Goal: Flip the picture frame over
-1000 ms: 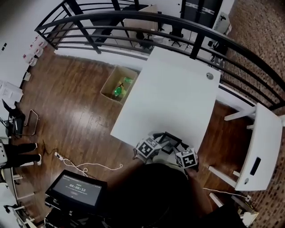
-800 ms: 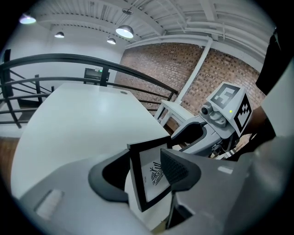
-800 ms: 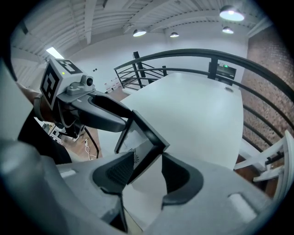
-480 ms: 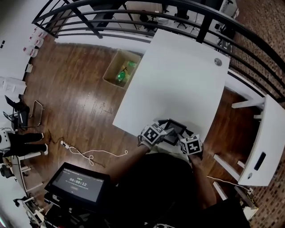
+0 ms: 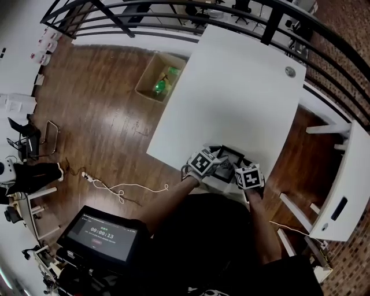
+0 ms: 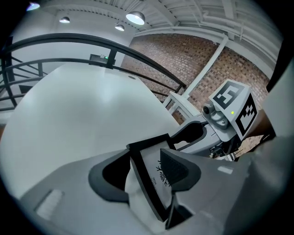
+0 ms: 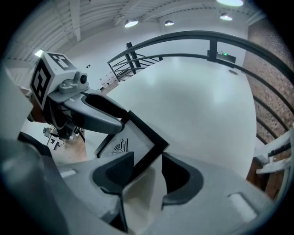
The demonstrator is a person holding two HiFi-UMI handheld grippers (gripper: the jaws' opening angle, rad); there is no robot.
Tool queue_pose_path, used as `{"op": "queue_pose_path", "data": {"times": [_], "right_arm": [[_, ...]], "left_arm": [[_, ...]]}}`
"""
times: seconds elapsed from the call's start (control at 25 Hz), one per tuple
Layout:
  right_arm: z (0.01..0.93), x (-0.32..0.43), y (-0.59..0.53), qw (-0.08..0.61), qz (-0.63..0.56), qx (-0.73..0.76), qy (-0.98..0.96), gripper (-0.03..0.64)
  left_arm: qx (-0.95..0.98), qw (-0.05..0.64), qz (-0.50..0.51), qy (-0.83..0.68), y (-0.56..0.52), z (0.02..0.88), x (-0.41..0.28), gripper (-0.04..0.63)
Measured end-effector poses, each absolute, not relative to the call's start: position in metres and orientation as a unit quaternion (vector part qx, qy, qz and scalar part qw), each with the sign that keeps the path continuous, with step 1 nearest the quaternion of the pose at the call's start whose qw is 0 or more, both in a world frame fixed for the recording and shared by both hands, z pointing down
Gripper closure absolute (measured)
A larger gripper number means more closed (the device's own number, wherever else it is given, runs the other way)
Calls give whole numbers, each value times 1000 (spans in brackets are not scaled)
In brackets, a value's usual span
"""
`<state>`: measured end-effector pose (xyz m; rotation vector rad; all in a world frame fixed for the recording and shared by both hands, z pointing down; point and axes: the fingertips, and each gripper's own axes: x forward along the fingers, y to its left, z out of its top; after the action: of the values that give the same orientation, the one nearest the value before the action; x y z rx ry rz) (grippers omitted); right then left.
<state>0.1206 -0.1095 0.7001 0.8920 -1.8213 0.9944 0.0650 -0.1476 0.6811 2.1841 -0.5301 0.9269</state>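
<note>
A black picture frame (image 5: pixel 227 163) with a white print is held tilted up off the near edge of the white table (image 5: pixel 231 87). My left gripper (image 5: pixel 215 167) is shut on the frame's (image 6: pixel 149 172) lower edge, and its pads (image 6: pixel 179 167) press the sides. My right gripper (image 5: pixel 238 173) is shut on the opposite corner of the frame (image 7: pixel 138 147), which runs in between its jaws. Each gripper shows in the other's view: the right gripper (image 6: pixel 202 133) across the frame's top, the left gripper (image 7: pixel 98 117) over the frame's upper left edge.
An open cardboard box (image 5: pixel 159 78) with green things stands on the wood floor left of the table. A black railing (image 5: pixel 173 8) runs behind the table. A white side table (image 5: pixel 347 191) is at the right, with a monitor (image 5: pixel 101 237) and a cable (image 5: pixel 124 191) at lower left.
Both grippers have stayed on the frame near the table's front edge. The frame has tipped up from lying nearly flat. The head camera has shifted a little.
</note>
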Motion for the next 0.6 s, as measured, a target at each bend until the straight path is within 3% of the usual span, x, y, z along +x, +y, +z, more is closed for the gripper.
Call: {"op": "queue_pose_path", "data": {"times": [0.4,0.6], "right_arm": [[729,131,-117,474,401,362,-696,433],[726,136,-120,452,437,364,-687,433]], "left_arm": [[824,354,381,-223,-153,717,76,370],[825,351,368,-247,-162,716,78,387]]}}
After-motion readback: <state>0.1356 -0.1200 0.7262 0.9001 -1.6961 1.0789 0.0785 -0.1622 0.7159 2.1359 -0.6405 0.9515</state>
